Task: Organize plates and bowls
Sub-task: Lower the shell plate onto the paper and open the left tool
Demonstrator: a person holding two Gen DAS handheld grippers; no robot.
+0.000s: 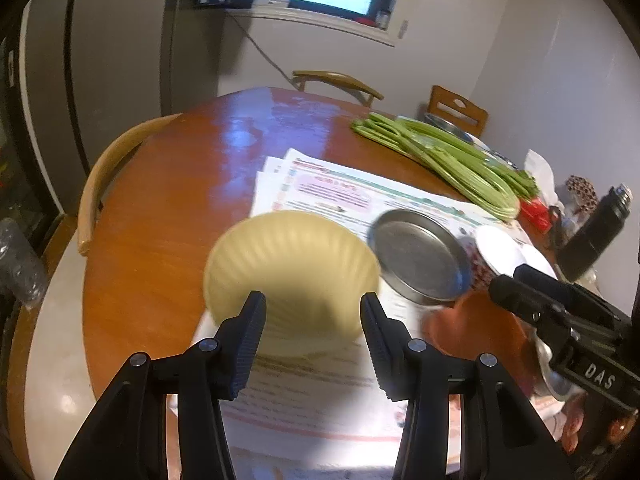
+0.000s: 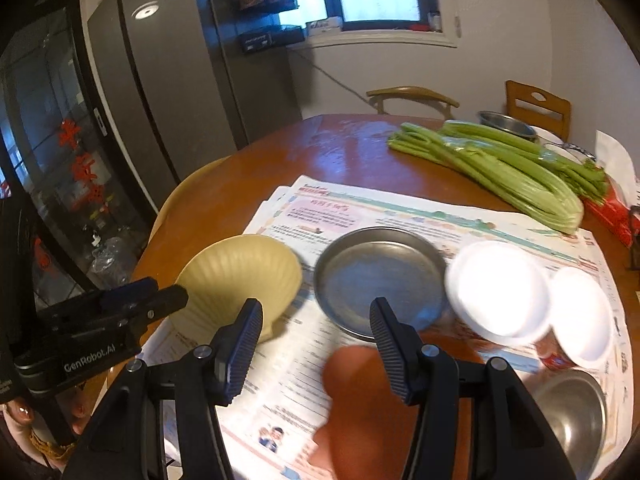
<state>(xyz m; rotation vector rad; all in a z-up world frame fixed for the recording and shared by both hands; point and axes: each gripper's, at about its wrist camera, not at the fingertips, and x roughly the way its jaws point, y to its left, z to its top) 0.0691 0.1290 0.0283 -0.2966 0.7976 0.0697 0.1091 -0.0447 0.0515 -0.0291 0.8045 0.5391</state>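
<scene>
Cream ribbed bowl (image 2: 240, 276) tilted on its side at centre-left, round steel plate (image 2: 380, 280) lying flat at centre just right of it, two white bowls (image 2: 500, 292) at right, steel bowl (image 2: 572, 412) lower right, orange blurred dish (image 2: 372, 400) bottom centre

Your orange bowl (image 2: 384, 412) is motion-blurred lower centre, rim unreadable. White cups (image 2: 500, 292) blown out, pattern unclear. Steel bowl (image 2: 572, 416) cut off lower right. Newspaper (image 1: 320, 412) text too blurred to read.

Left tongs (image 1: 312, 316) agape, empty; right tongs (image 2: 316, 322) agape, empty.
</scene>
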